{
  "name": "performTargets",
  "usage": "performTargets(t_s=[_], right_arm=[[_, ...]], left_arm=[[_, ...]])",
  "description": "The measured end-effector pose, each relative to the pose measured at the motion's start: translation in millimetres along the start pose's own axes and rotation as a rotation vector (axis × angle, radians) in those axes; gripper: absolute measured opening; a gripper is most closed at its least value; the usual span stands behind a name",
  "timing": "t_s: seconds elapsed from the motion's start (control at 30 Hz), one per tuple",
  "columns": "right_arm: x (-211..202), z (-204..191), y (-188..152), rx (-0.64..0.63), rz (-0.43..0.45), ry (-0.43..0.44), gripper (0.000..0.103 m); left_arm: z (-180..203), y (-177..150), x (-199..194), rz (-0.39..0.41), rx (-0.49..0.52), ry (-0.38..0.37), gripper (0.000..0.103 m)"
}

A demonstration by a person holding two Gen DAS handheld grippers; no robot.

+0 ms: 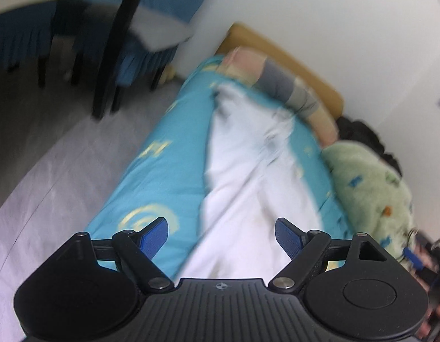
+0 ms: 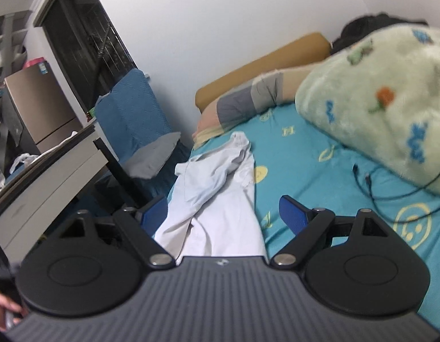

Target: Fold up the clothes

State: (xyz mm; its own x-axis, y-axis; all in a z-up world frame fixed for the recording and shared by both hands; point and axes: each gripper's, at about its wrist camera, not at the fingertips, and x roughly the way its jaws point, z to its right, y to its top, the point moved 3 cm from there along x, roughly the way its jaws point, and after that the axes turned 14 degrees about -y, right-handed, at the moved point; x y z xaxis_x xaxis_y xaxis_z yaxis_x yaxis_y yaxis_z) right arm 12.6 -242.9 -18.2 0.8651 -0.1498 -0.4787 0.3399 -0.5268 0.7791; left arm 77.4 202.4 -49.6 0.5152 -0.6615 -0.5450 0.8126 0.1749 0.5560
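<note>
Left tongs (image 1: 221, 235): blue pads spread wide apart, nothing between them; held above the near end of the garment. The left view is blurred.

Right tongs (image 2: 222, 213): blue pads likewise spread wide, holding nothing; poised over the near part of the garment.

White garment (image 2: 220, 199): lies crumpled and unfolded on the bed, stretched lengthwise from the near edge toward the pillow end. Its far end is bunched and rumpled; the near end passes under both tongs. In the left view it (image 1: 242, 171) runs up the middle of the sheet.

Bed sheet (image 2: 305, 154): turquoise with yellow smiley and letter prints, covering the bed.

Fluffy blanket (image 2: 376, 97): pale green with blue and orange motifs, heaped on the sheet to the right of the garment, apart from it.

Long pillow (image 2: 248, 102): banded in pink, grey and beige, lying along the wall side beyond the garment's far end.

Tan cushion (image 2: 262, 62): against the white wall, behind the long pillow.

Black cable (image 2: 371, 188): loose on the sheet beside the blanket.

Chair (image 2: 134, 119): blue-covered, standing off the bed beside a pale surface (image 2: 49, 182).

Small fridge (image 2: 34, 105): metallic, farther left.
</note>
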Motion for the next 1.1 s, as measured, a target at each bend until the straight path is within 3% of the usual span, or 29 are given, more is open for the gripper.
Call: performTargets(t_s=[0.17,0.27,0.33,0.37,0.4,0.43,0.57,0.67,0.77,0.9,1.0,1.07,1.1], right_arm=[[10.8,2.8,-13.5,0.000,-0.061,-0.024,0.087],[15.0,-1.1,-18.5,-0.004,-0.081,-0.029,0.087],[17.0,-4.6,-21.1,-0.018,-0.085,-0.036,0.087],[17.6,-6.3,-22.1,-0.027,-0.086,-0.041,0.087],[17.9,-7.1,-22.4,-0.036,-0.084,-0.048,0.086],[16.9,-7.9,-22.7,-0.052,-0.073,-0.062,0.086],[12.6,-10.8,-23.9,-0.116,-0.027,-0.116,0.086],[9.4,-12.0,-23.6,-0.148,0.000,-0.141,0.086],[7.2,-10.4,-21.9,-0.143,0.006,-0.140,0.086],[6.8,-4.7,-19.1,-0.111,-0.007,-0.123,0.086],[10.6,-1.6,-20.4,-0.100,-0.048,-0.102,0.086],[21.3,3.2,-26.6,-0.077,-0.142,-0.066,0.086],[26.8,5.7,-30.1,-0.064,-0.192,-0.048,0.086]], left_arm=[[-53.9,-31.7,3.5,-0.132,-0.068,-0.027,0.076],[-64.1,-47.3,14.0,-0.223,-0.046,-0.027,0.063],[-61.9,-52.7,17.8,-0.258,-0.007,-0.013,0.033],[-57.2,-52.9,19.0,-0.273,0.026,-0.014,0.026],[-48.0,-52.2,20.7,-0.289,0.078,-0.007,0.008],[-37.2,-51.0,21.3,-0.305,0.145,0.016,0.003],[24.9,-53.9,14.3,-0.379,0.439,0.091,0.002],[77.1,-62.6,3.2,-0.431,0.596,0.067,0.002],[128.9,-77.7,1.6,-0.472,0.687,0.020,0.002],[168.6,-100.5,20.6,-0.519,0.699,-0.016,0.001],[170.2,-120.1,48.1,-0.583,0.660,0.005,0.001],[157.3,-130.0,68.7,-0.640,0.572,0.017,0.004],[149.0,-132.4,76.7,-0.673,0.502,0.008,0.014]])
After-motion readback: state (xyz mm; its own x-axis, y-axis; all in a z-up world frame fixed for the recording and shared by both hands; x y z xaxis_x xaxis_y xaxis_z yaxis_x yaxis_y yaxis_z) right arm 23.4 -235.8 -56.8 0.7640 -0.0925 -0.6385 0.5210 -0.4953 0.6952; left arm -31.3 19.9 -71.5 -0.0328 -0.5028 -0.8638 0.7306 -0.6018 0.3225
